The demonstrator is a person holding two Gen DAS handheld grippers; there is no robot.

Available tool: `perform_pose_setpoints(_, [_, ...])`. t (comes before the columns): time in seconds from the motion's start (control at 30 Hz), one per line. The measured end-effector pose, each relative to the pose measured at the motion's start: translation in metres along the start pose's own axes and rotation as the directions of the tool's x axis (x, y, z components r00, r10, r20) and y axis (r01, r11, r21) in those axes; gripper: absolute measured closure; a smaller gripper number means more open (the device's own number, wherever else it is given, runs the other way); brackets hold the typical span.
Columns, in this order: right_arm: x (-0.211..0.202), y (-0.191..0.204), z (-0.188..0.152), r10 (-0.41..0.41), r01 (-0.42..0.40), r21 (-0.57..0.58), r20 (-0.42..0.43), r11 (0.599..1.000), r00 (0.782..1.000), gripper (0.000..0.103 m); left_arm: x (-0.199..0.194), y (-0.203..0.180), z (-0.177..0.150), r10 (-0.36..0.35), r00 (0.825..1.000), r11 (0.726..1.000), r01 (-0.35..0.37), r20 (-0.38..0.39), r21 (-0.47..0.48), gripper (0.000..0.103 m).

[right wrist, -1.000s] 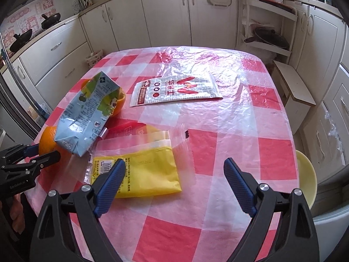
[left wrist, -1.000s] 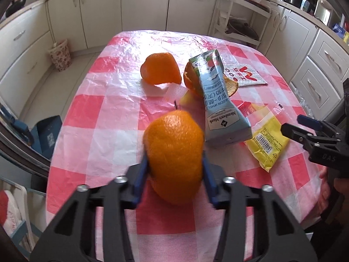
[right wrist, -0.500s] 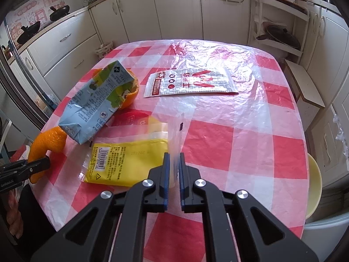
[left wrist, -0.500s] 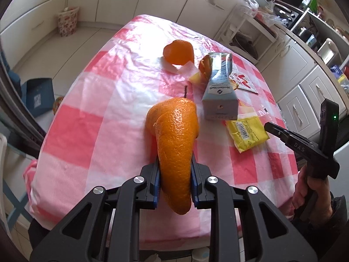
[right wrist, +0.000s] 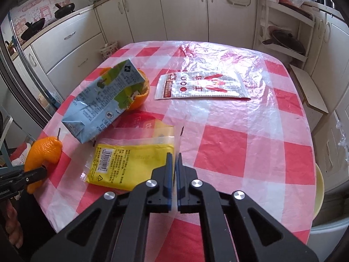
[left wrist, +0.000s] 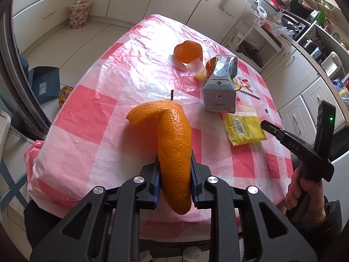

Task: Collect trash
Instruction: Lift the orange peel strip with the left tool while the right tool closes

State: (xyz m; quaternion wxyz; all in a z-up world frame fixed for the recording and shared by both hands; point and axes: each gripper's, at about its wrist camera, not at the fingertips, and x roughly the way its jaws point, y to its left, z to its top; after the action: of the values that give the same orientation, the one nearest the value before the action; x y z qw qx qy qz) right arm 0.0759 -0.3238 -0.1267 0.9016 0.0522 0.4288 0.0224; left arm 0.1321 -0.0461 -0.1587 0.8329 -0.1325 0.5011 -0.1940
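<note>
A long curl of orange peel point(left wrist: 174, 148) hangs over the near edge of the checked table point(right wrist: 240, 148), and my left gripper point(left wrist: 174, 159) is shut on it. The right wrist view shows that peel point(right wrist: 43, 150) at the far left. My right gripper point(right wrist: 174, 157) is shut on the clear right edge of a yellow packet point(right wrist: 130, 166) that lies flat on the cloth. A crushed blue milk carton point(right wrist: 104, 100) lies just beyond the packet, leaning on an orange peel cup point(right wrist: 139, 100). Another peel cup point(left wrist: 187, 51) sits farther back.
A red-and-white sachet point(right wrist: 200, 86) lies flat past the middle of the table. A floral bin point(left wrist: 79, 14) stands on the floor by the cabinets, and a blue box point(left wrist: 43, 83) lies on the floor to the left. A pale yellow stool point(right wrist: 318, 185) stands off the right edge.
The left jaws closed tighter, squeezing the peel narrow, and drew it back toward the near table edge while rolling. The right jaws went from wide open to shut on the packet's edge.
</note>
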Motion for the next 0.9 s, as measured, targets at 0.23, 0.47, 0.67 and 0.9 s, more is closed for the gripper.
perform_pose_setpoints(0.23, [-0.027,-0.018,0.001,0.003,-0.008,0.068,0.085,0.998,0.996,0.1,-0.011,-0.002,-0.002,-0.008,1.0,1.0,0.008,0.013,-0.001,0.082])
perform_pose_setpoints(0.47, [-0.037,-0.032,0.002,-0.004,-0.011,0.122,0.12,0.993,0.993,0.1,-0.019,-0.007,-0.005,-0.012,1.0,1.0,0.012,0.021,0.006,0.082])
perform_pose_setpoints(0.67, [-0.039,-0.035,0.0,-0.006,-0.009,0.131,0.118,0.991,0.993,0.1,-0.021,-0.012,-0.006,-0.014,1.0,1.0,0.014,0.021,0.016,0.082])
perform_pose_setpoints(0.9, [-0.042,-0.037,-0.002,-0.012,-0.005,0.133,0.125,0.991,0.992,0.1,-0.023,-0.013,-0.006,-0.016,1.0,1.0,0.016,0.024,0.017,0.082])
